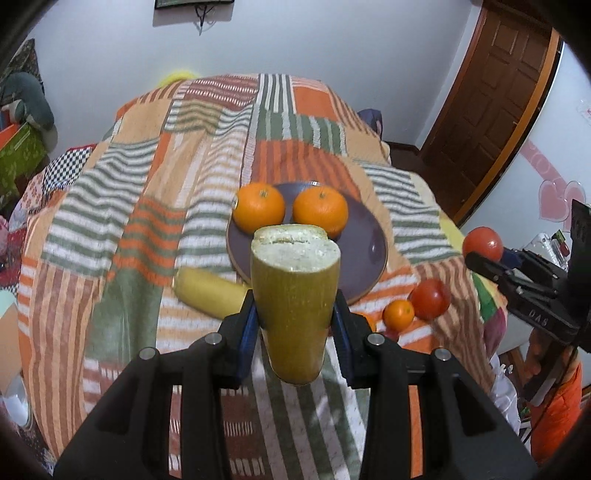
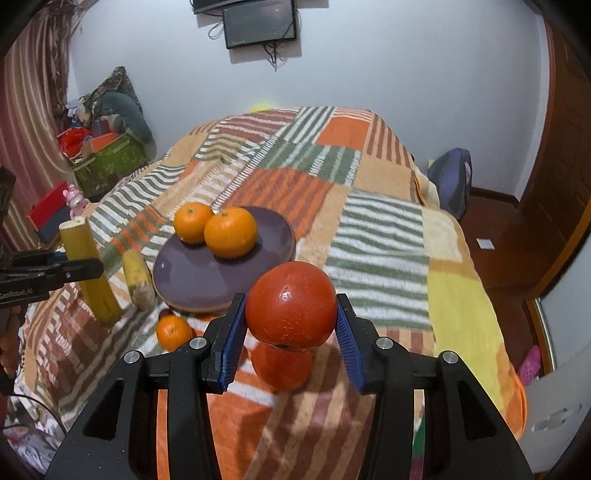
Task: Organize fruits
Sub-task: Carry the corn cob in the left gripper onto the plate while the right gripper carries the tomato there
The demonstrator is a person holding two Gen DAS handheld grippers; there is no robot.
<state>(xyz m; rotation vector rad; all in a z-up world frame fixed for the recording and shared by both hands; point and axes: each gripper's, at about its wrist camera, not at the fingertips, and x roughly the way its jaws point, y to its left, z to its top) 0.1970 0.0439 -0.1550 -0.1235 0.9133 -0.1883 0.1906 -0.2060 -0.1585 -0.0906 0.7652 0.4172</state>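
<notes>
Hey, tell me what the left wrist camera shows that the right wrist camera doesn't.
Only the left wrist view shows the white cut face of the held yellow-green piece head-on, and the brown door.

Only the right wrist view shows the wall screen, the purple bag and the green box.

Both show the purple plate with two oranges, the small orange, the yellow piece on the blanket and both tomatoes.

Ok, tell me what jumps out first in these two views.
Both grippers are loaded: the left gripper clamps a cut yellow-green squash piece, the right gripper a red tomato. Beyond them, two oranges sit on a purple plate on the striped blanket.
</notes>
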